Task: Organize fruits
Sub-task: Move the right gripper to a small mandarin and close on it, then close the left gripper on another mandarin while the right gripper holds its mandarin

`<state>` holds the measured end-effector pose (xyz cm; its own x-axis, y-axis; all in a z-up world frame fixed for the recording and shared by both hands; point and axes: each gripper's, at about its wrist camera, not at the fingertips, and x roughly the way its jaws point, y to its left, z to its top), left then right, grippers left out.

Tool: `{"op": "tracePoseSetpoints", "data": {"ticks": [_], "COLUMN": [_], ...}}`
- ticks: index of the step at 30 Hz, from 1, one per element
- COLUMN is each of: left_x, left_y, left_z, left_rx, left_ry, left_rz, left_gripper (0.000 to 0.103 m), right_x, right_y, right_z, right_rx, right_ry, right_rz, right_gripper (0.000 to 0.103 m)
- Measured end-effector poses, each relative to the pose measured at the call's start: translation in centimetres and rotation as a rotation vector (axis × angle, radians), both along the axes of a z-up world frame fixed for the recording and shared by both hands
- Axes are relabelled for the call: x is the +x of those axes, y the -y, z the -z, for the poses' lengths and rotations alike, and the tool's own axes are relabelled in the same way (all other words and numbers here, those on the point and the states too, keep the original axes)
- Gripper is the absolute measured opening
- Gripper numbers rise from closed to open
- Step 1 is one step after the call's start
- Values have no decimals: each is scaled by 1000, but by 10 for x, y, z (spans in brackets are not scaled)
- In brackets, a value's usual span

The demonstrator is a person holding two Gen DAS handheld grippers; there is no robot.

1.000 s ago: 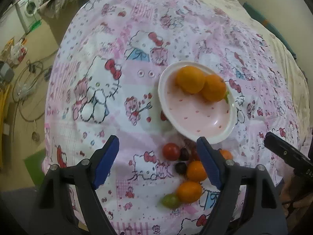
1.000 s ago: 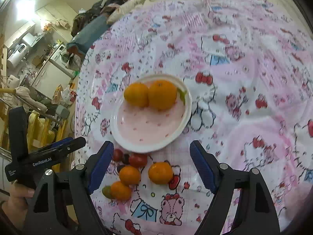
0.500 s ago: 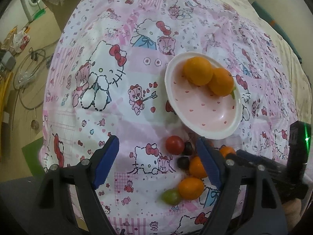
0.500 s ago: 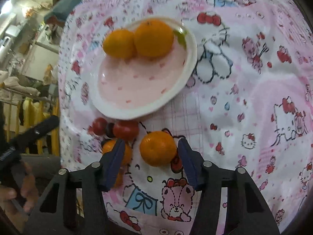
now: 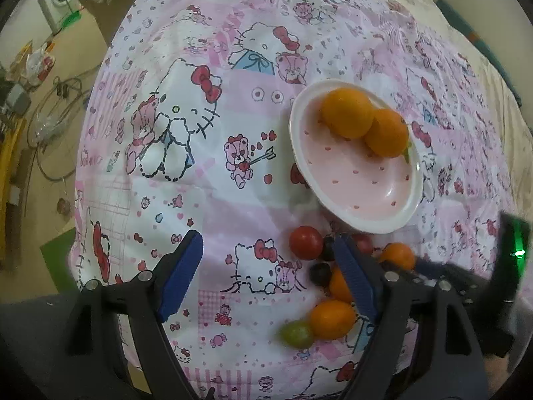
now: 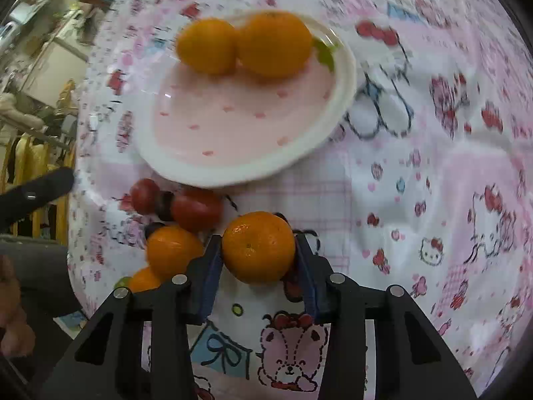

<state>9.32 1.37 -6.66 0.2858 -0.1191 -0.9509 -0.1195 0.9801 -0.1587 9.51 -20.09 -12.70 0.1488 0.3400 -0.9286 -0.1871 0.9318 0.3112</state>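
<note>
The supporting surface is a bed covered with a pink-and-white cartoon-print sheet (image 5: 206, 180). In the left wrist view, a pink plate (image 5: 336, 206) with a white rim lies directly on the sheet at centre right of the frame. Below the plate, at lower right, a cluster of loose fruit lies on the sheet: a red cherry tomato (image 5: 305, 242), two dark grapes (image 5: 320, 274), several small oranges (image 5: 332, 319) and one green grape (image 5: 296, 334). In the right wrist view, one mandarin (image 6: 258, 247) sits on the sheet just below the plate's rim, beside the cluster at centre left.
</note>
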Motion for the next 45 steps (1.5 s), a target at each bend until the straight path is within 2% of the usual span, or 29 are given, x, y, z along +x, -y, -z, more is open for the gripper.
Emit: {"op": "tracePoseSetpoints", "data": {"ticks": [7, 14, 16, 20, 24, 27, 33, 43, 45], "left_x": [-2, -5, -7, -13, -19, -20, -20, -21, -23], "left_y": [8, 36, 51, 85, 113, 123, 130, 145, 150], "left_z": [7, 17, 20, 30, 29, 30, 34, 56, 56], "left_rx": [20, 39, 49, 88, 138, 166, 146, 46, 65], "left_ry": [-11, -38, -37, -56, -19, -7, -31, -135, -125], "left_rz": [33, 131, 182, 308, 430, 463, 502, 523, 546], "left_gripper": [79, 78, 75, 57, 50, 50, 50, 50, 48], "right_x": [4, 12, 13, 14, 14, 14, 13, 13, 13], "right_y": [22, 49, 56, 70, 76, 76, 87, 96, 96], "right_z": [-20, -37, -41, -46, -44, -44, -47, -53, -53], "right_rx": [66, 116, 123, 138, 166, 166, 183, 203, 201], "right_ry": [45, 77, 86, 93, 82, 82, 88, 97, 96], "right_rz": [75, 177, 206, 251, 265, 261, 285, 309, 308], "right_gripper": [44, 44, 44, 44, 44, 44, 44, 44, 44]}}
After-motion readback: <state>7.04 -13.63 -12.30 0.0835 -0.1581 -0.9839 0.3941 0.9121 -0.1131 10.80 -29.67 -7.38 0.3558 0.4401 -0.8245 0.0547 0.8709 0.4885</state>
